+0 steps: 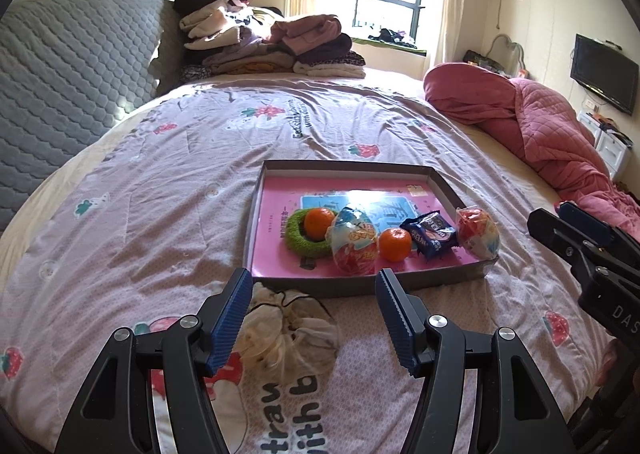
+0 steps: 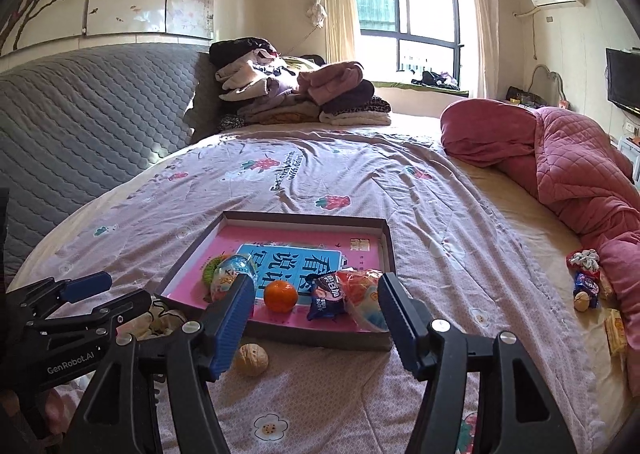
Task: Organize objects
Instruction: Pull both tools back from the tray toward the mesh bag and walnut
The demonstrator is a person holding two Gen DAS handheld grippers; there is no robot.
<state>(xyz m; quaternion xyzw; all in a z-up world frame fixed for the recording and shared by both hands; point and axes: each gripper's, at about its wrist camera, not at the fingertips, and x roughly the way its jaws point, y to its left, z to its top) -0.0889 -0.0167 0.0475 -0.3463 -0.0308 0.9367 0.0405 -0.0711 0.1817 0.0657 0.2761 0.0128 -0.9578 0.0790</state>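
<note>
A shallow grey tray (image 1: 256, 214) lined with a pink book lies on the bed. In it are a green ring (image 1: 298, 244) with a tangerine (image 1: 319, 223) on it, an egg-shaped snack packet (image 1: 354, 242), a second tangerine (image 1: 395, 244), a dark blue packet (image 1: 432, 234) and another egg-shaped packet (image 1: 478, 232). My left gripper (image 1: 313, 278) hangs open and holds nothing, above a cream scrunchie (image 1: 288, 334) lying before the tray. My right gripper (image 2: 316, 281) is open with nothing between its fingers, near the tray's front wall (image 2: 304, 336). A walnut (image 2: 251, 360) rests on the sheet by its left finger.
Loose items lie at the bed's right side: a scrunchie (image 2: 585, 258), a blue packet (image 2: 586, 286), a walnut (image 2: 581, 300) and a yellow packet (image 2: 616, 330). A pink quilt (image 2: 560, 158) is bunched there. Folded clothes (image 2: 300, 94) are stacked by the grey headboard (image 2: 80, 114).
</note>
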